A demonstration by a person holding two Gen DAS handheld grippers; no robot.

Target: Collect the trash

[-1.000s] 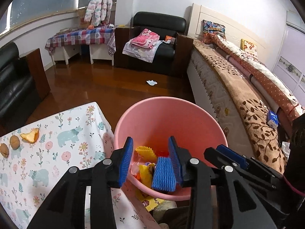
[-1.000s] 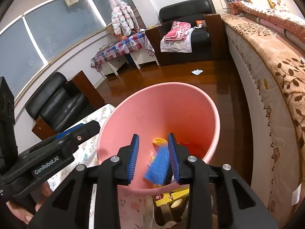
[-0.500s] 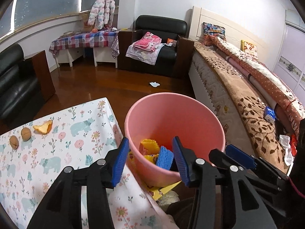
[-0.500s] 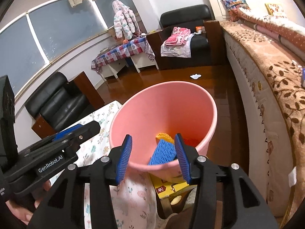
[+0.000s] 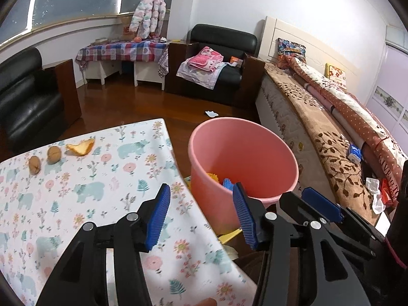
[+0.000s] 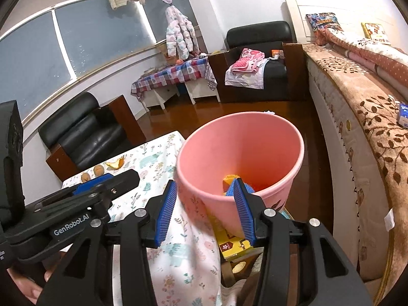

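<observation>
Left wrist view: blue and yellow scraps already in pink bin; left gripper jaws opening, nothing between. Right gripper jaws apart, empty; peel and two nuts left on bench.

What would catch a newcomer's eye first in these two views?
The pink bucket beside the table corner, holding yellow and blue scraps. Next, the floral tablecloth with two walnuts and an orange peel near its far edge.
</observation>
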